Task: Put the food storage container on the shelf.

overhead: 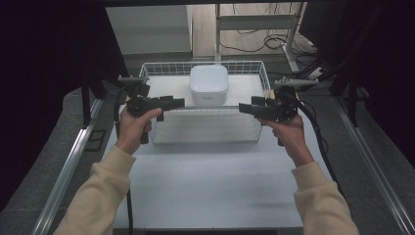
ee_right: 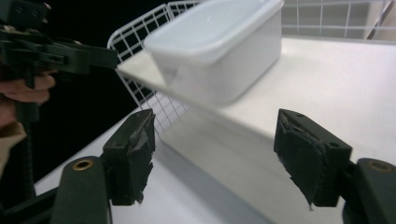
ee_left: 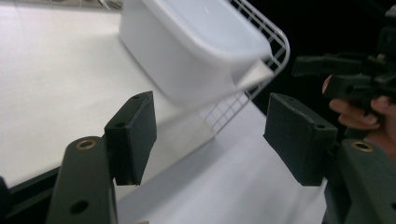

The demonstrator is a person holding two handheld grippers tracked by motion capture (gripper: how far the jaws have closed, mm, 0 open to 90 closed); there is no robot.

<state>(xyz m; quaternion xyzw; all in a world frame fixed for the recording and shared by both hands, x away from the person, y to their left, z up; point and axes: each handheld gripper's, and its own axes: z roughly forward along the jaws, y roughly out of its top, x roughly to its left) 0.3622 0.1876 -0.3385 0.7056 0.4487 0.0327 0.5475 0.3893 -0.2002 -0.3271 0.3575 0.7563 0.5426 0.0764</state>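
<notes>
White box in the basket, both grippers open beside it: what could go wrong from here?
1. The box has smooth, rounded sides; a one-sided pinch might slip or tip it.
2. The wire basket walls rise around the box; the left gripper or right gripper could snag the rim going in.
3. The box sits toward the far wall, so reaching over the near rim may tilt the basket.

one white wire basket (overhead: pixel 254 68). one white lidded plastic container (overhead: pixel 209 84) inside it. one white table (overhead: pixel 210 186). two handheld grippers: left gripper (overhead: pixel 169 103), right gripper (overhead: pixel 252 106). two hands, two cream sleeves.
</notes>
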